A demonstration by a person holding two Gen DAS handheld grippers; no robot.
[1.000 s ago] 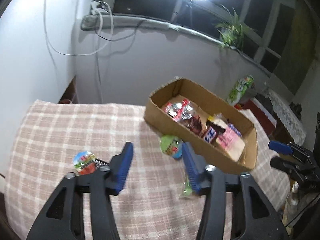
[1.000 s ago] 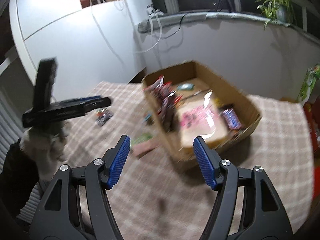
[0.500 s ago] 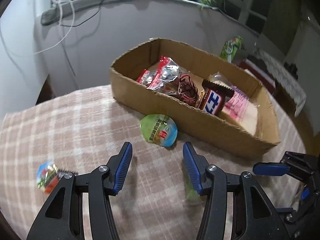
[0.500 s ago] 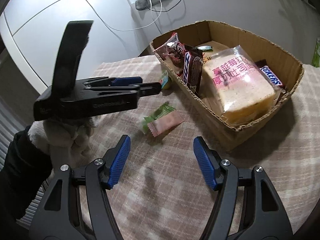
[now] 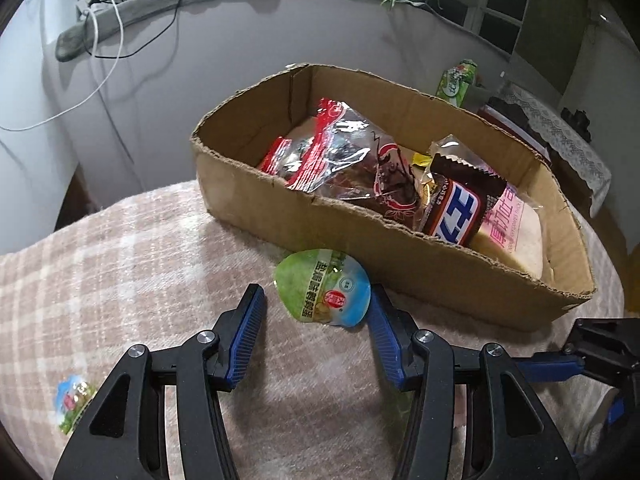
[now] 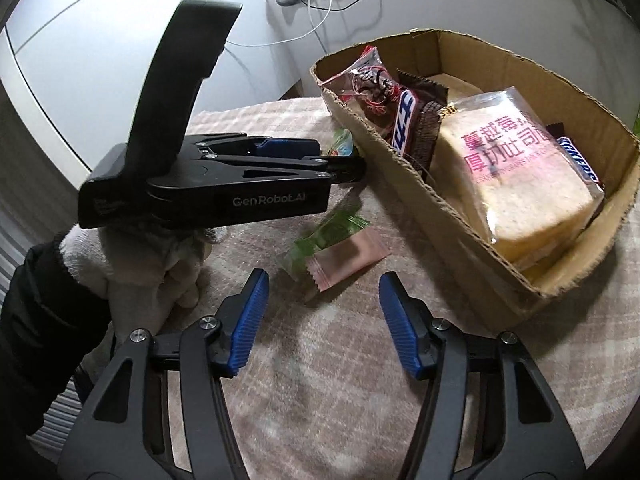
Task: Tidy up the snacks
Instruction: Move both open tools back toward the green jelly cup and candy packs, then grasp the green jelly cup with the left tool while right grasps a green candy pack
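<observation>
Left wrist view: the left tool gapes wide around a green jelly cup beside the cardboard box wall. Only the right wrist view shows the right tool, wide, empty, facing a pink wafer packet on bare desk.

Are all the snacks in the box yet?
Not yet. The cardboard box already holds bread and candy bars. The open left tool is around a green jelly cup; nothing's gripped. Pink and green packets remain before the right tool.
</observation>
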